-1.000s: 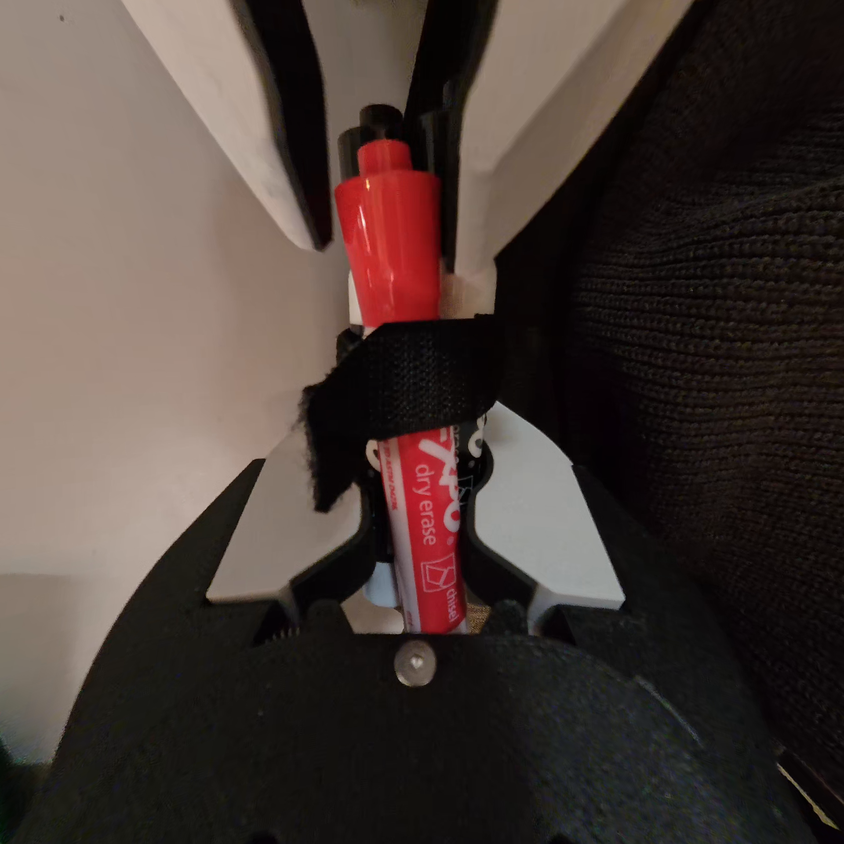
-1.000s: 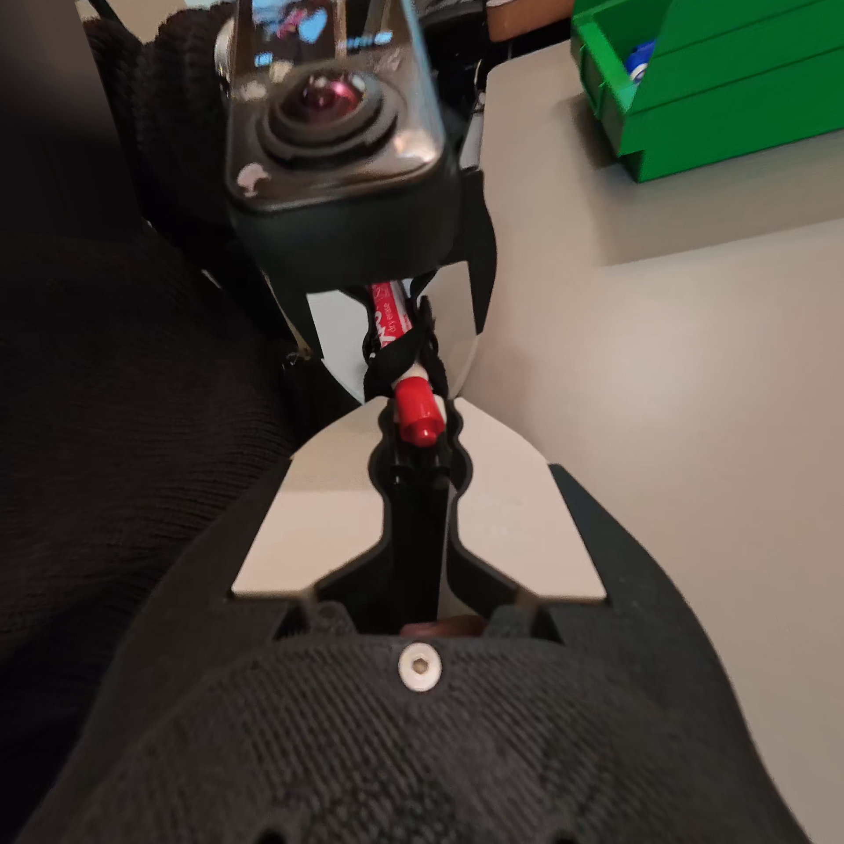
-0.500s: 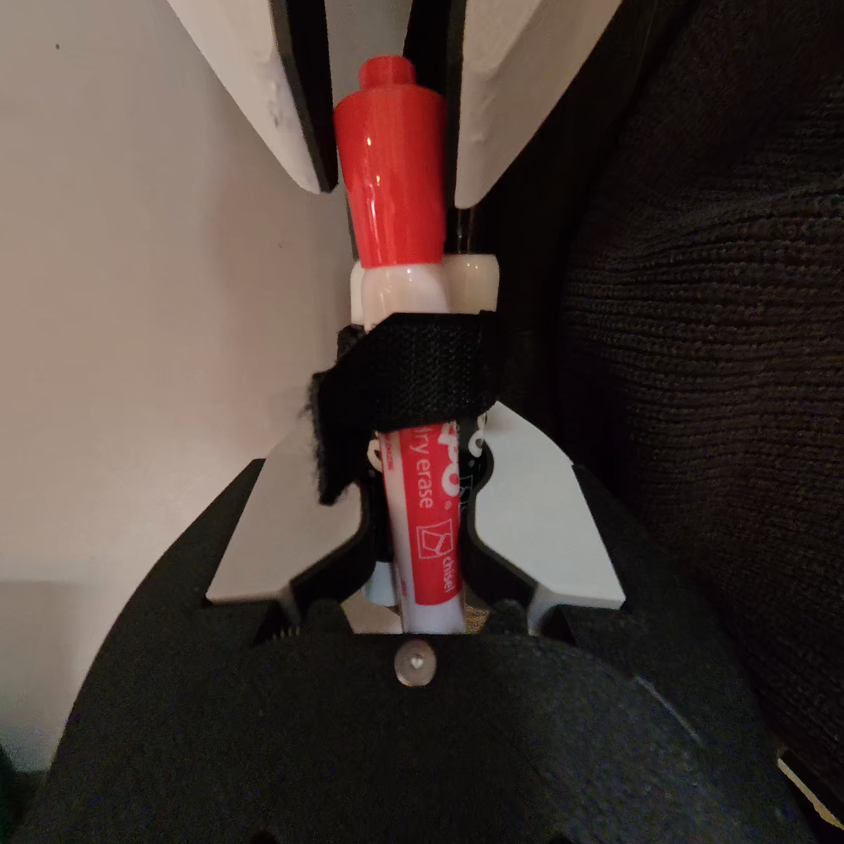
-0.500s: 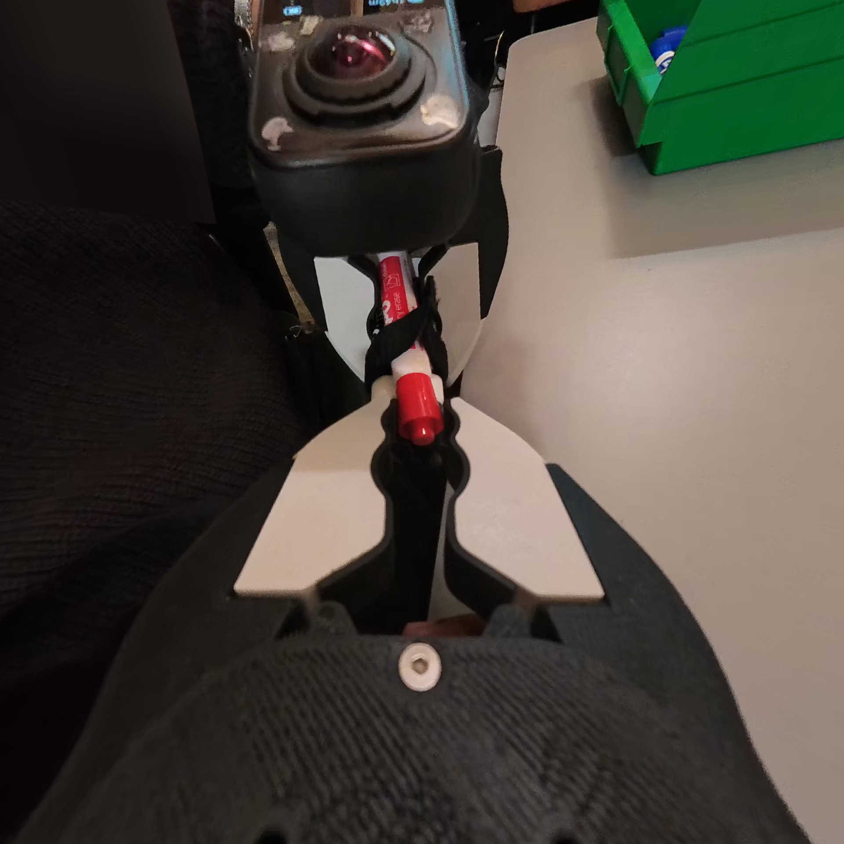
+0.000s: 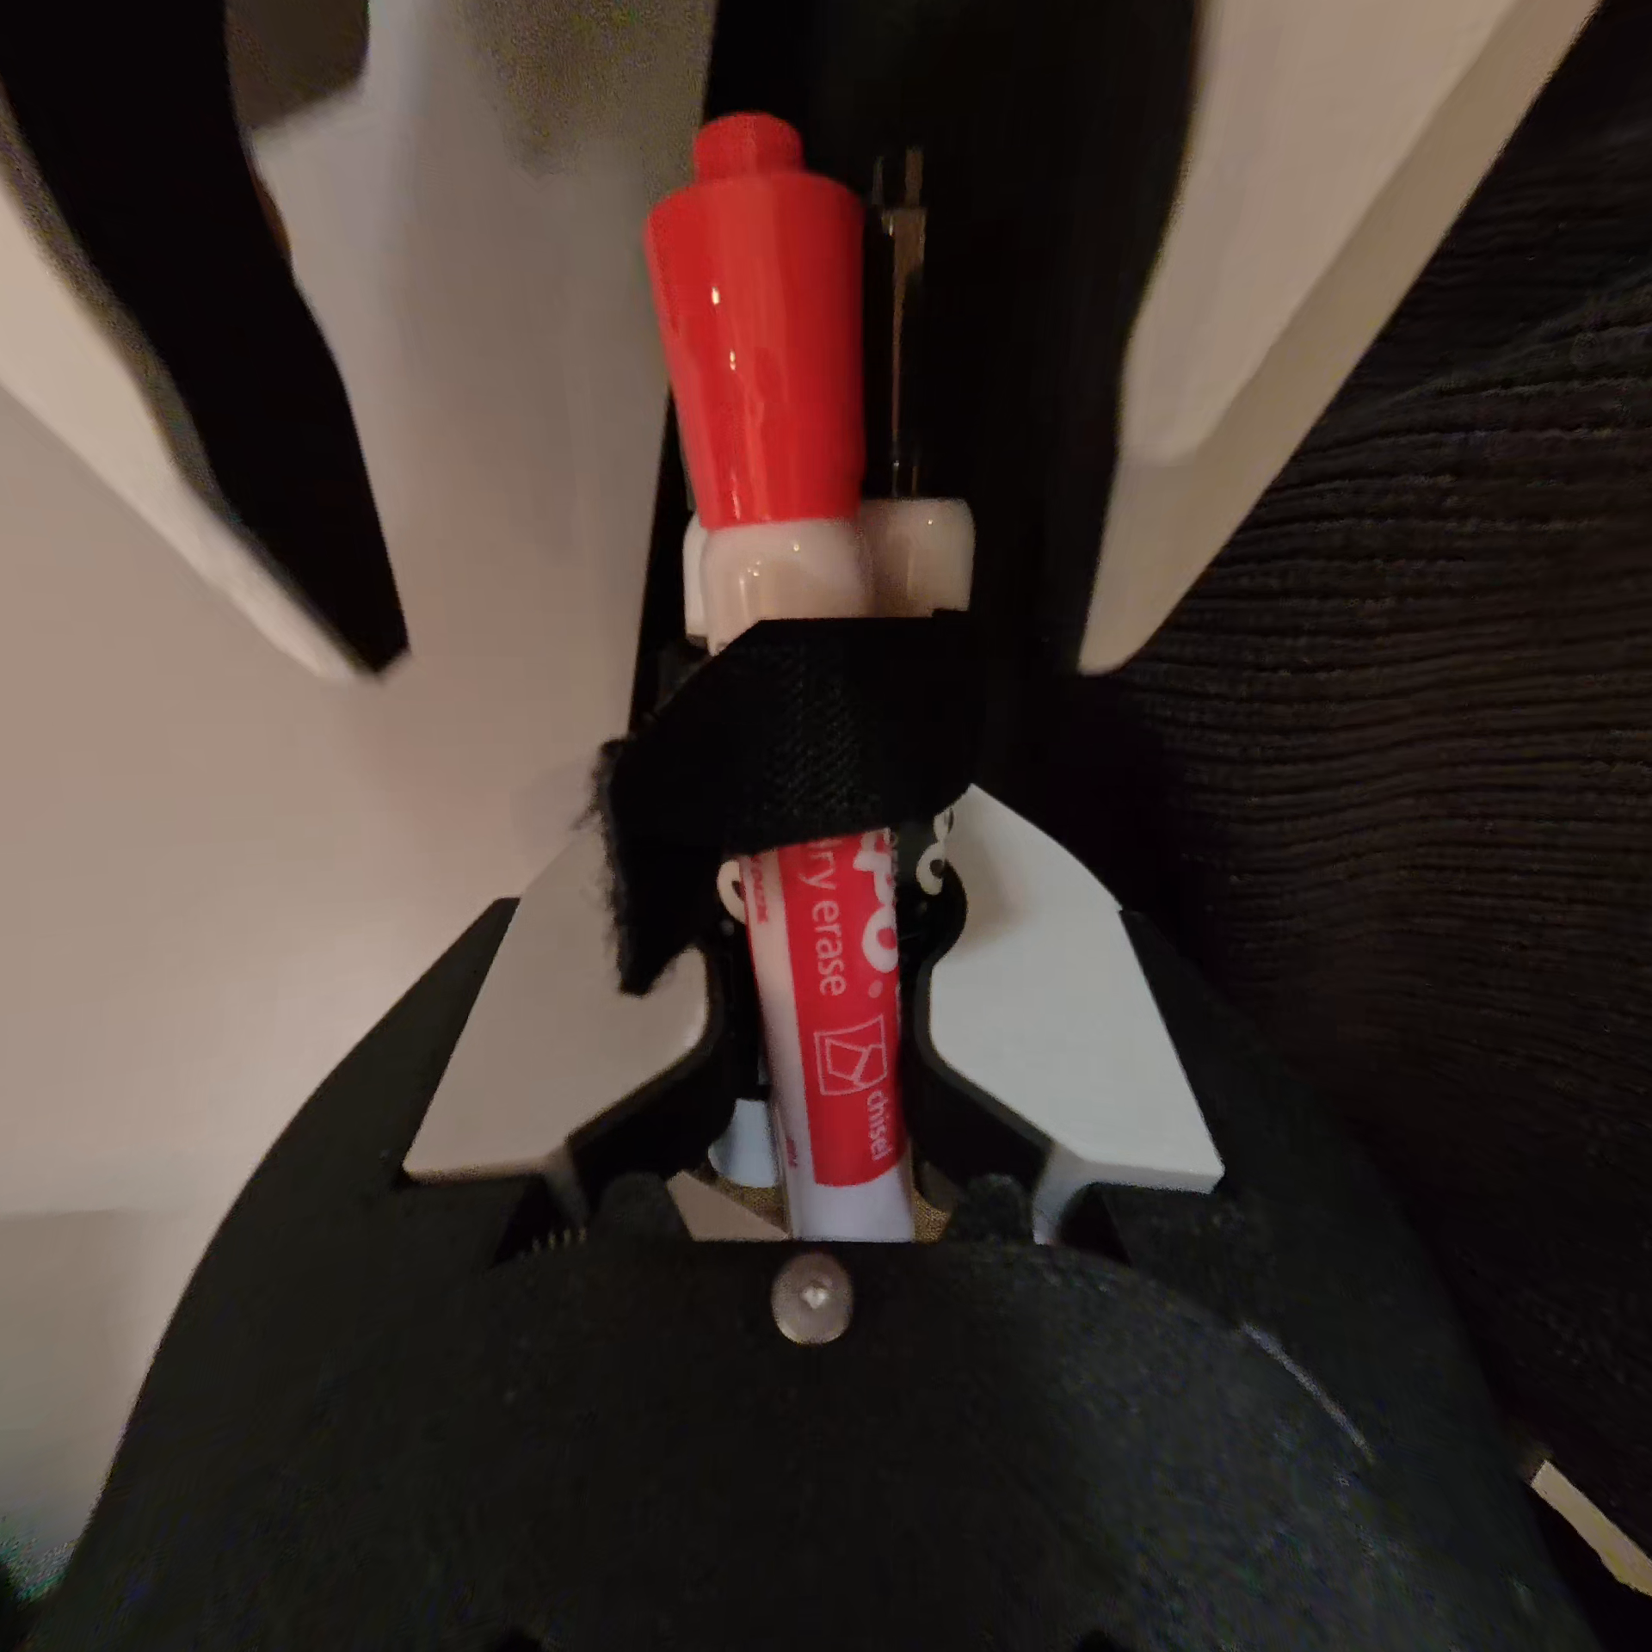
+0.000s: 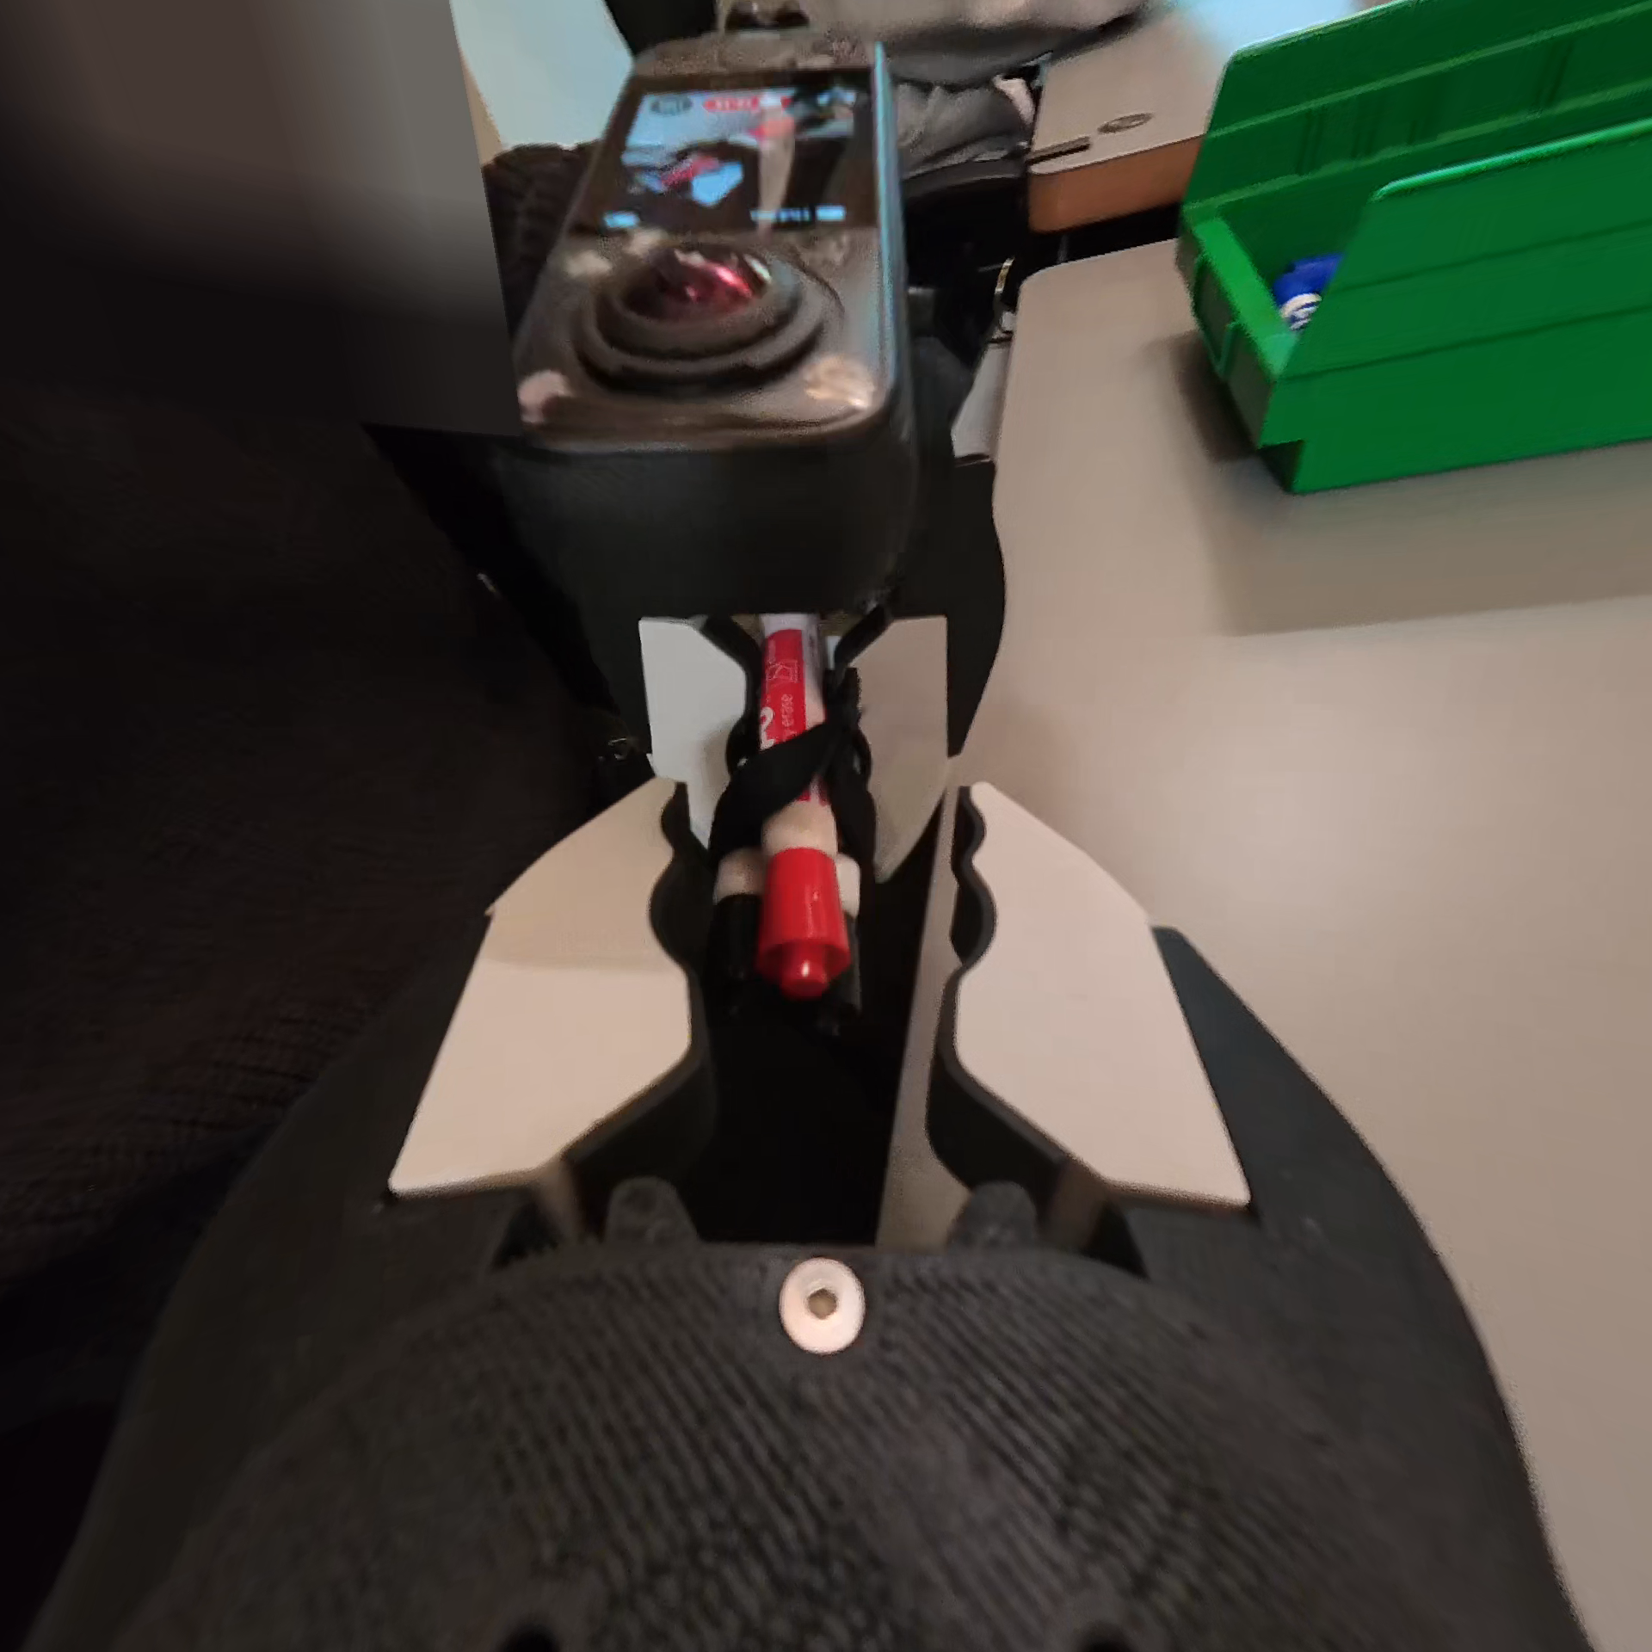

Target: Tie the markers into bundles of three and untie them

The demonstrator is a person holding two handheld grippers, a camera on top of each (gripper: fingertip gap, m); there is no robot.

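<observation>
A bundle of dry-erase markers (image 5: 831,1010), white barrels bound by a black hook-and-loop strap (image 5: 787,760), sits lengthwise in my left gripper (image 5: 822,894), which is shut on it. The red cap (image 5: 760,358) points away from the camera, and a black-capped marker (image 5: 898,340) lies beside it. My right gripper (image 6: 813,831) faces the left one head-on. Its jaws are open, with one white finger (image 5: 1251,268) on each side of the cap ends and not touching them. The right wrist view shows the red cap (image 6: 800,921), the strap (image 6: 787,778) and the left gripper (image 6: 796,706) under its camera (image 6: 715,313).
A grey table (image 6: 1341,804) lies to the right, with green plastic bins (image 6: 1448,295) at its far edge. A person's black knitted garment (image 6: 223,804) fills the left side, and it also shows right of the grippers in the left wrist view (image 5: 1386,715). My hands' fingertips stand some 9 cm from each other.
My right gripper's jaws, nearly closed around the marker caps before, have spread wide apart. The left gripper still holds the strapped bundle, and the two grippers now sit a little closer together.
</observation>
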